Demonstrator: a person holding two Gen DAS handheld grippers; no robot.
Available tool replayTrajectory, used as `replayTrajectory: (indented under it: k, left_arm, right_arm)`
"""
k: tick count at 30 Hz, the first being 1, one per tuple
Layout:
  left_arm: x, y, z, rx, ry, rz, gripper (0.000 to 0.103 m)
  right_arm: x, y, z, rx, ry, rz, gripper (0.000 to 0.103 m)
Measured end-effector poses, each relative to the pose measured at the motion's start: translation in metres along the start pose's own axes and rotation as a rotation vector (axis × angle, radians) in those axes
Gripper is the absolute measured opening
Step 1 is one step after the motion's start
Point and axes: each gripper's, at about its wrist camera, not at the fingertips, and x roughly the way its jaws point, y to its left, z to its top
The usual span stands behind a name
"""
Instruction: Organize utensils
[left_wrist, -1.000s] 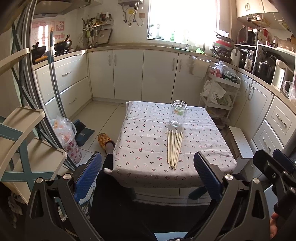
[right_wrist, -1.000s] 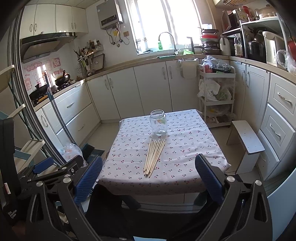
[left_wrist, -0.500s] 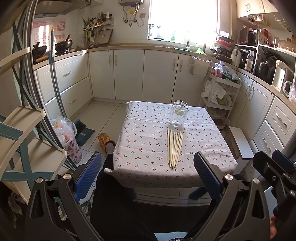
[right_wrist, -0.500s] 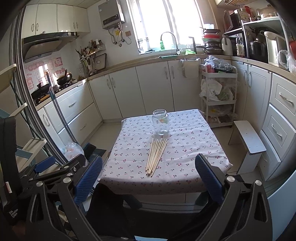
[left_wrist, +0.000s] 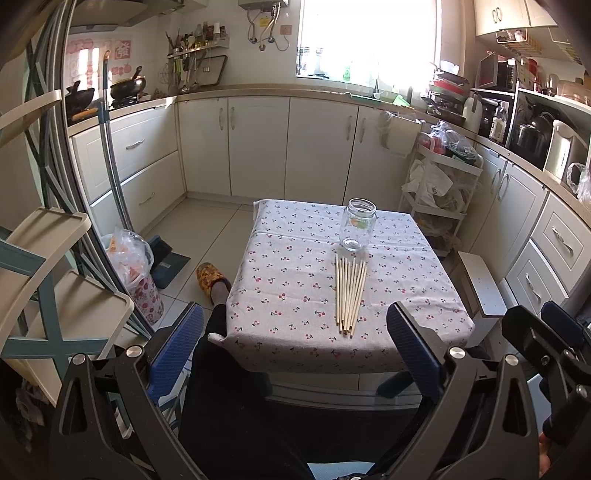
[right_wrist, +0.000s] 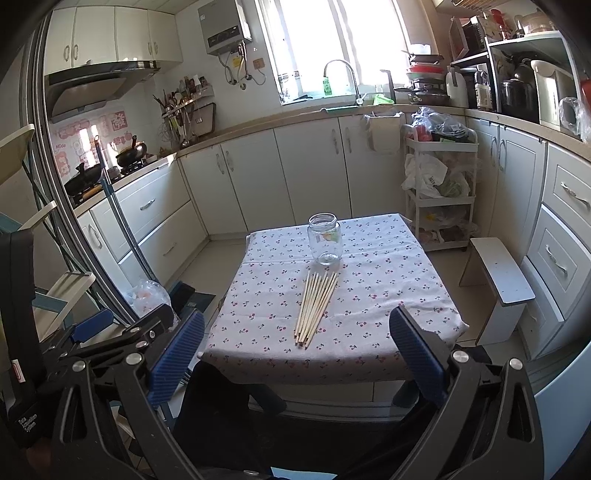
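Several wooden chopsticks (left_wrist: 349, 293) (right_wrist: 315, 307) lie side by side on a small table with a cherry-print cloth (left_wrist: 295, 288) (right_wrist: 376, 288). Just beyond their far ends stands a clear glass jar (left_wrist: 357, 229) (right_wrist: 325, 239), upright, without a lid. My left gripper (left_wrist: 293, 347) is open and holds nothing, hanging before the table's near edge. My right gripper (right_wrist: 295, 349) is likewise open and holds nothing, short of the near edge. Each gripper also shows at the side of the other's view.
A person's dark trouser legs and a yellow slipper (left_wrist: 210, 277) are at the table's near left. A white stool (right_wrist: 498, 280) stands right of the table, a trolley (right_wrist: 439, 192) behind it. White cabinets line the walls; a plastic bag (left_wrist: 129, 254) sits on the floor at left.
Both views have shifted slightly closer to the table; the chopsticks and jar have not moved, and both grippers stay open.
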Motion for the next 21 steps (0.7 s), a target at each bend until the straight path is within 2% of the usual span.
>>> replayTrajectory:
  k: [21]
  left_arm:
    - [0.01, 0.004, -0.006, -0.001, 0.021, 0.003, 0.095]
  right_arm:
    - [0.005, 0.004, -0.001, -0.002, 0.002, 0.015, 0.096]
